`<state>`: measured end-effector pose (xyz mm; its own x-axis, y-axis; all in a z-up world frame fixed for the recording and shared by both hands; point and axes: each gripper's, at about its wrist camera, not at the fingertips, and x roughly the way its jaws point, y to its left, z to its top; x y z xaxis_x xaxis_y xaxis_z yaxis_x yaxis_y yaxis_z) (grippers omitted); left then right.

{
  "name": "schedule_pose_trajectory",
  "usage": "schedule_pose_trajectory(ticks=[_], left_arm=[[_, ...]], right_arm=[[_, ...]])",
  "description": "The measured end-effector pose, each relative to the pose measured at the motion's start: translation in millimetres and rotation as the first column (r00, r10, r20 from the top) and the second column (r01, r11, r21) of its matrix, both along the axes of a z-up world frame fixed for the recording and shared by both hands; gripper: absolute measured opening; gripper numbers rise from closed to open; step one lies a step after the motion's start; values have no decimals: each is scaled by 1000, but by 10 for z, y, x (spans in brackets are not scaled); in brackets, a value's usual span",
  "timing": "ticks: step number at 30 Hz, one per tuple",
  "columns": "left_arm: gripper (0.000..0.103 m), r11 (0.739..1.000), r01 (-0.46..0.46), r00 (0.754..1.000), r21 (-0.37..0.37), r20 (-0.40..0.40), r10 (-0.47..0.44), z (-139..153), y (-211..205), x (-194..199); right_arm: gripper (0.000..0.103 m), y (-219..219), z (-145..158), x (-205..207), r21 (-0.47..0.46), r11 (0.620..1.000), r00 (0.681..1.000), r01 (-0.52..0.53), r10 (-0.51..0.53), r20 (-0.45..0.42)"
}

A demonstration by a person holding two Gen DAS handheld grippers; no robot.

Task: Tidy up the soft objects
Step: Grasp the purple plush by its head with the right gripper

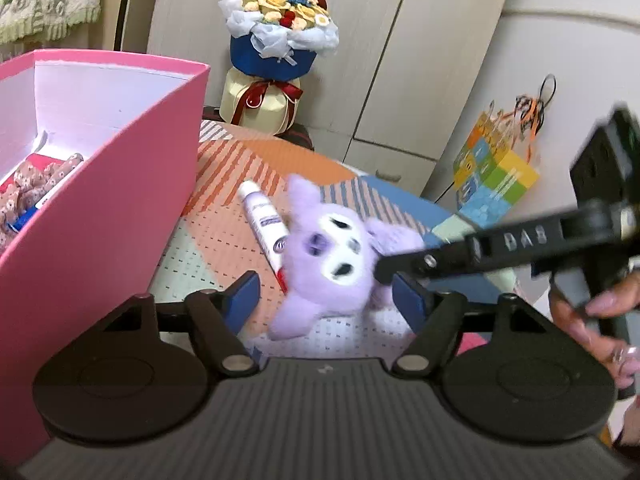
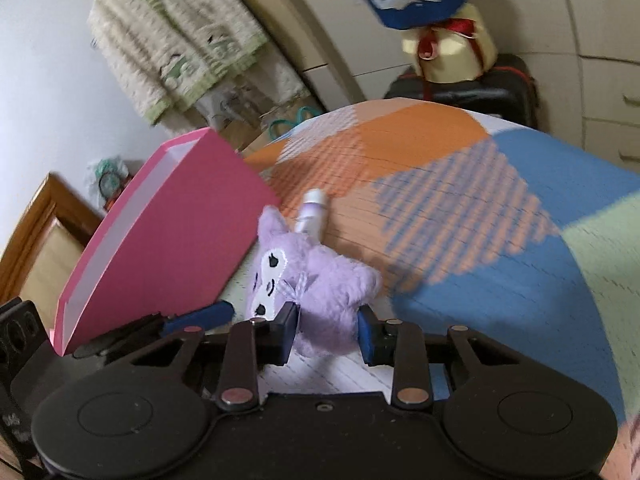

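Note:
A purple plush toy [image 1: 332, 256] with a white face lies on the patchwork bedspread [image 1: 240, 168], next to a white tube [image 1: 262, 220]. My left gripper [image 1: 330, 300] is open, its blue pads either side of the toy and apart from it. My right gripper [image 2: 328, 332] is shut on the purple plush toy [image 2: 320, 292]; in the left wrist view its black finger [image 1: 440, 256] reaches the toy from the right. A pink box [image 1: 100, 184] stands at the left with soft patterned items [image 1: 36, 184] inside.
A flower bouquet [image 1: 276, 52] stands behind the bed on a dark case. A colourful gift bag [image 1: 492, 176] sits at the right by the cupboard doors. A knitted garment [image 2: 172, 36] hangs on the wall. The pink box [image 2: 168, 240] is close left of the toy.

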<state>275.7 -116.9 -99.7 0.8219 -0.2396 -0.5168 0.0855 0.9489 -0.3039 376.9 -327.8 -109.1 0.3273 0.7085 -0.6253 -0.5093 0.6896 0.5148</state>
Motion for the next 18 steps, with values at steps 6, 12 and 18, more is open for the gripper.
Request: schedule_pose_trajectory(ticks=[6,12,18], left_arm=[[62,997,15,1000,-71,18,-14,45,13,92],[61,995,6,996,-99,-87,-14,-104,-39,330],[56,988,48,989,-144,-129,-67,-82,3,331]], right_arm=[[37,-96,-131,-59,19,1000,1000,19,-19,4],[37,-94,-181,-129,18,1000,999,15,-15,45],[36,-62,-182,-225,-4,1000,995,22,-21,98]])
